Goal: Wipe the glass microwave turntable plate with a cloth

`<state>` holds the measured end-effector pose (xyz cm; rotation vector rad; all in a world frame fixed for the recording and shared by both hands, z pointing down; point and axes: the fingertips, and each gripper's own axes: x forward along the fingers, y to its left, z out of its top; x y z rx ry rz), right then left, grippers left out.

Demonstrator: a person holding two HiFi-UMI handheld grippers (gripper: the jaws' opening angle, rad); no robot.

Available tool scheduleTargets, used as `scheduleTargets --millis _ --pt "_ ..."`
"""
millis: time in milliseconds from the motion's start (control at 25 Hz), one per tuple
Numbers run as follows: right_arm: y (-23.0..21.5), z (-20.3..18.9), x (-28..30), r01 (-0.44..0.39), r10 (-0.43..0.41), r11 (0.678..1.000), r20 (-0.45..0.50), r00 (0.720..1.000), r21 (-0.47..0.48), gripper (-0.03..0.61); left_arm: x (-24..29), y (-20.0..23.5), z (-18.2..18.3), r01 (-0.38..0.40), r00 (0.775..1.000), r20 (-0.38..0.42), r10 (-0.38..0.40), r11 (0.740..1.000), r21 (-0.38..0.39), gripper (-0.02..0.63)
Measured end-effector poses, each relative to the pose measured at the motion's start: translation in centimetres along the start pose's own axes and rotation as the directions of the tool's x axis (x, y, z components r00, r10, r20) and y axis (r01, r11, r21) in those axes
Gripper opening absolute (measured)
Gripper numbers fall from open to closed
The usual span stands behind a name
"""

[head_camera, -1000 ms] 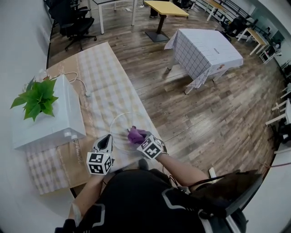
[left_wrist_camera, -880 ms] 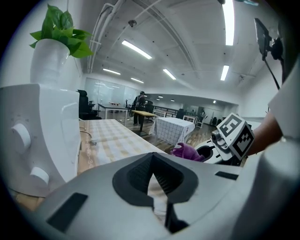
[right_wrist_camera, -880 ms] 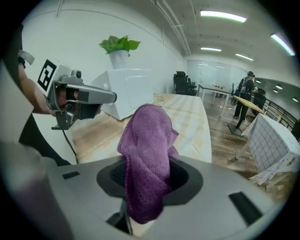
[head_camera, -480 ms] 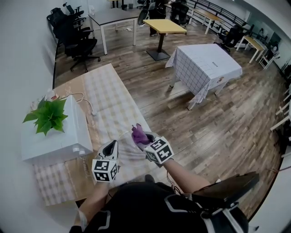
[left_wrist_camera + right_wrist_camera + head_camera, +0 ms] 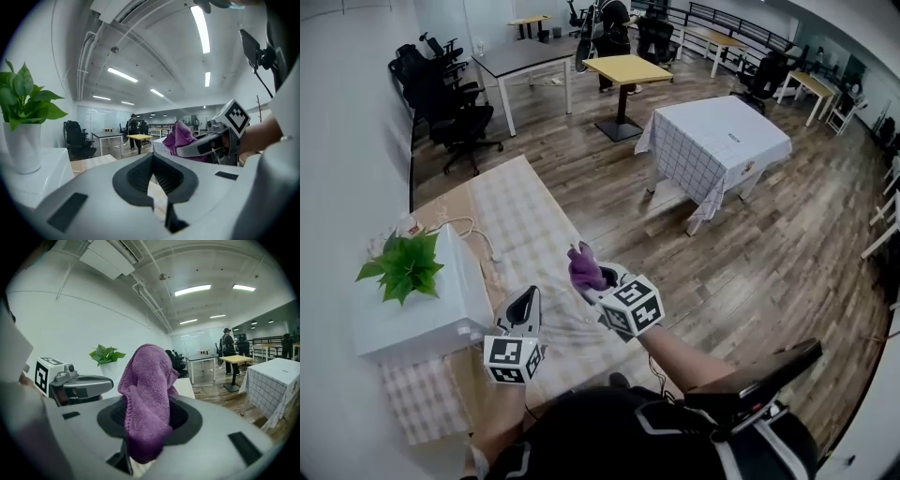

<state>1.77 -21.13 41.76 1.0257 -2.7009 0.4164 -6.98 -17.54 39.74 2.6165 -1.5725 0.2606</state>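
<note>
My right gripper (image 5: pixel 587 274) is shut on a purple cloth (image 5: pixel 582 267), held up above the table; the cloth (image 5: pixel 146 399) bulges out of its jaws and hides the fingertips. The left gripper (image 5: pixel 527 302) is raised beside it, to its left, with its jaws drawn together to a narrow slit (image 5: pixel 154 187) and nothing that I can make out between them. The glass turntable plate (image 5: pixel 565 326) shows only as faint glints over the checked tablecloth, between and below the two grippers. The right gripper (image 5: pixel 201 146) with the cloth (image 5: pixel 182 137) also shows in the left gripper view.
A white microwave (image 5: pixel 417 305) with a potted green plant (image 5: pixel 403 265) on top stands at the table's left, a cable (image 5: pixel 478 239) behind it. The table's right edge (image 5: pixel 581 239) drops to a wooden floor. Farther off stand a cloth-covered table (image 5: pixel 712 141), desks and chairs.
The right gripper has lifted the purple cloth up off the plate. The left gripper has risen a little too, and the head view has tilted up.
</note>
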Motion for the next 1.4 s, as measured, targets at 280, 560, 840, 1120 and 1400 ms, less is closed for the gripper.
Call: scheduleTargets --millis 280,560,840,1120,1400 --pt "0.9 3.3 -0.8 0.000 0.000 1.000 0.090 0.996 0.000 0.149 -0.6 1.6 2.5 -0.029 0.999 0.036 0.029 0.999 -0.022 0.003" --pt "1.4 3.9 -1.1 0.009 -0.005 0.999 0.094 0.996 -0.045 0.141 -2.2 1.7 5.5 -0.054 0.995 0.079 0.061 0.995 -0.082 0.003" --pt "1.5 3.9 -0.9 0.012 -0.009 0.999 0.093 0.996 -0.034 0.141 -2.5 2.9 5.2 -0.070 0.994 0.074 0.078 0.993 -0.096 0.003" --pt "1.3 3.4 -1.0 0.010 -0.009 1.000 0.078 0.997 -0.016 0.143 -2.8 3.1 5.8 -0.083 0.991 0.094 0.092 0.992 -0.099 0.003" --pt "1.4 3.7 -1.0 -0.002 0.005 0.999 0.083 0.997 -0.032 0.143 -3.3 2.6 6.1 -0.076 0.990 0.111 0.091 0.987 -0.139 0.003"
